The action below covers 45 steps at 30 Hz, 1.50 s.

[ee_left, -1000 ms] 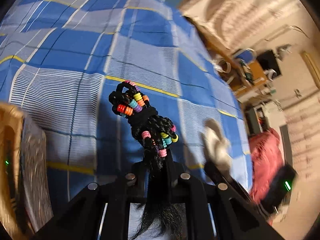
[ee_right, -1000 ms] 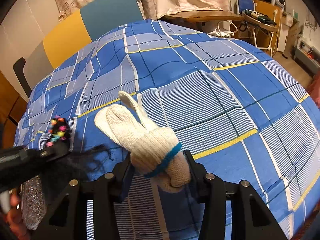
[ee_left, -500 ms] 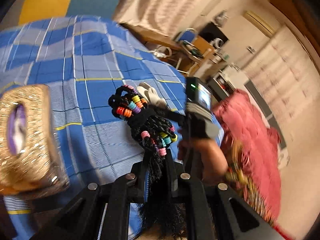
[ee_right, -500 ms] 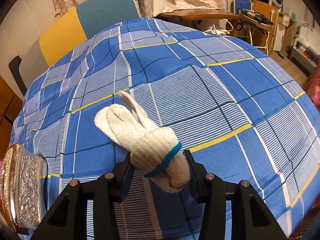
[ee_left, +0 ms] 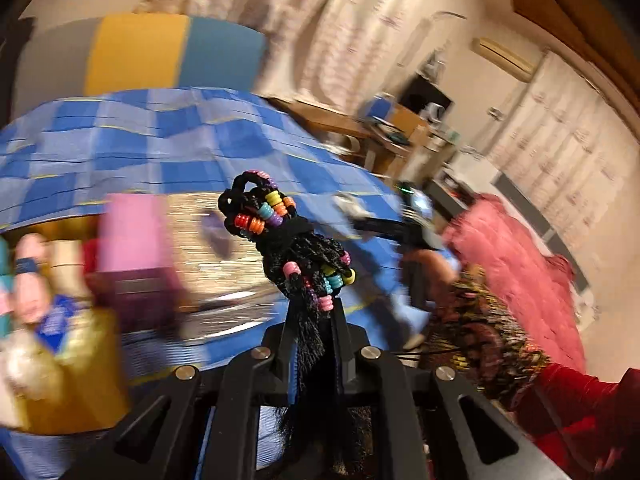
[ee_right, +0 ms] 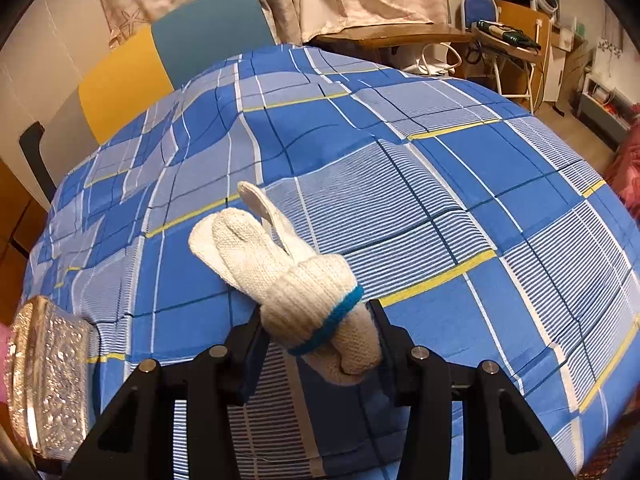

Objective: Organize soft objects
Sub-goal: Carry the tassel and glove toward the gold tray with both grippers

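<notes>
**Left claw swings off the bed toward the side stash; right claw holds station**

While the right view barely alters across the last second, the left view has swept from the open bedspread to a heavily blurred scene at the bed's near edge. The left claw (ee_left: 310, 322) stays clenched on the beaded black braid (ee_left: 294, 248), which stands above its tips, carried in air. Now ahead of it: the glittery gold box (ee_left: 224, 256), a pink block (ee_left: 128, 236) and blurred soft items at far left, identity unclear. The right claw (ee_right: 316, 344) remains clamped on the cream knitted glove (ee_right: 288, 272), blue cuff band at the tips, held over the blue plaid bedspread (ee_right: 400, 184); the same box sits at that view's left edge.

Judgement: braid is in transit toward the collection beside the box; glove waits its turn. Neither item is placed yet.
</notes>
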### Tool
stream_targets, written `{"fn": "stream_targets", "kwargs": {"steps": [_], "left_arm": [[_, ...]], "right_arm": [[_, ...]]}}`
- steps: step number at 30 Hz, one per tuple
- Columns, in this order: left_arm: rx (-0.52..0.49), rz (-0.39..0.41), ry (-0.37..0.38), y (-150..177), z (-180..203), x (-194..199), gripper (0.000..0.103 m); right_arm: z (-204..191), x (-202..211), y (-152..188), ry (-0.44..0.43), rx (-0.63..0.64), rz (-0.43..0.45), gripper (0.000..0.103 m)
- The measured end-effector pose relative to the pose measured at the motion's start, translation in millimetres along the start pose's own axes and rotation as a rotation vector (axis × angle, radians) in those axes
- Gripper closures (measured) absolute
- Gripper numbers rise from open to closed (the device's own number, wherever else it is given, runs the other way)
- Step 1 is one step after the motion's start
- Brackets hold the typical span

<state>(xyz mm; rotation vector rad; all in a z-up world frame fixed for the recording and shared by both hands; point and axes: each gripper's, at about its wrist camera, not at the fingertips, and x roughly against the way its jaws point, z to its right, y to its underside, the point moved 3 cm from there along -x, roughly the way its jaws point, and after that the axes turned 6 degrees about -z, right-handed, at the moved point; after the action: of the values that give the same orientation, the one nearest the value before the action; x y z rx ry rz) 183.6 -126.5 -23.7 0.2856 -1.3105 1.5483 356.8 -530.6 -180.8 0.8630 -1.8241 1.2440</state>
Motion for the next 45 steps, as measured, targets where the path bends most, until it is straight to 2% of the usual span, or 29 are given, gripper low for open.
{"fn": "stream_targets", "kwargs": {"steps": [3,5,7,10,13,19,22,23,25,27,28,30,34,39,41,42,45], "left_arm": [[-0.003,-0.004,-0.125,0.8,-41.9,13.8,0.092],[-0.023,-0.043,-0.212,2.2,-74.0,15.5,0.092],[-0.049,-0.077,-0.302,6.2,-95.6,8.0,0.092],[-0.120,-0.152,-0.396,16.2,-123.3,-16.4,0.092],[-0.162,-0.214,-0.406,25.6,-138.8,-40.3,0.092],[-0.238,-0.321,-0.359,34.5,-155.4,-75.1,0.091],[-0.242,-0.385,-0.338,38.7,-165.9,-86.5,0.086],[-0.249,-0.385,-0.342,39.6,-165.9,-86.5,0.082],[-0.258,-0.373,-0.351,40.2,-166.5,-81.5,0.067],[-0.240,-0.351,-0.320,38.4,-167.2,-72.7,0.063],[-0.217,-0.331,-0.294,37.1,-168.8,-64.8,0.063],[-0.182,-0.302,-0.288,35.4,-173.3,-54.1,0.063],[-0.055,-0.188,-0.279,38.0,-185.6,-25.0,0.063],[0.212,-0.016,-0.212,49.2,-208.0,15.6,0.063],[0.275,0.040,-0.247,52.4,-214.6,27.5,0.063],[0.291,0.065,-0.294,55.3,-216.5,35.9,0.063],[0.304,0.118,-0.373,59.2,-217.4,51.6,0.063]], "right_arm": [[0.8,1.7,-0.4,0.000,-0.007,0.007,0.056],[1.0,3.0,-0.7,0.002,-0.010,0.013,0.056],[0.9,3.5,-1.1,-0.005,-0.011,0.015,0.056],[1.1,2.7,-1.0,0.010,-0.004,0.013,0.056],[3.1,2.9,-0.2,0.011,-0.012,0.013,0.056],[4.6,1.2,-0.4,0.015,-0.019,0.008,0.056],[3.6,1.5,-0.8,0.021,-0.008,0.011,0.055],[3.0,1.5,-0.7,0.026,-0.005,0.012,0.055],[2.5,1.9,-0.7,0.025,0.001,0.016,0.056],[2.6,2.2,-0.4,0.027,0.002,0.020,0.056],[2.1,2.5,-0.1,0.029,0.006,0.023,0.056],[0.9,4.4,0.0,0.036,0.014,0.033,0.056],[-2.9,15.8,2.2,0.037,0.023,0.067,0.056],[-15.5,41.3,12.4,0.019,0.028,0.110,0.056],[-30.7,59.2,18.9,0.018,0.069,0.133,0.056],[-39.6,68.6,21.3,0.015,0.088,0.149,0.055],[-64.8,97.2,26.6,-0.017,0.131,0.194,0.056]]}}
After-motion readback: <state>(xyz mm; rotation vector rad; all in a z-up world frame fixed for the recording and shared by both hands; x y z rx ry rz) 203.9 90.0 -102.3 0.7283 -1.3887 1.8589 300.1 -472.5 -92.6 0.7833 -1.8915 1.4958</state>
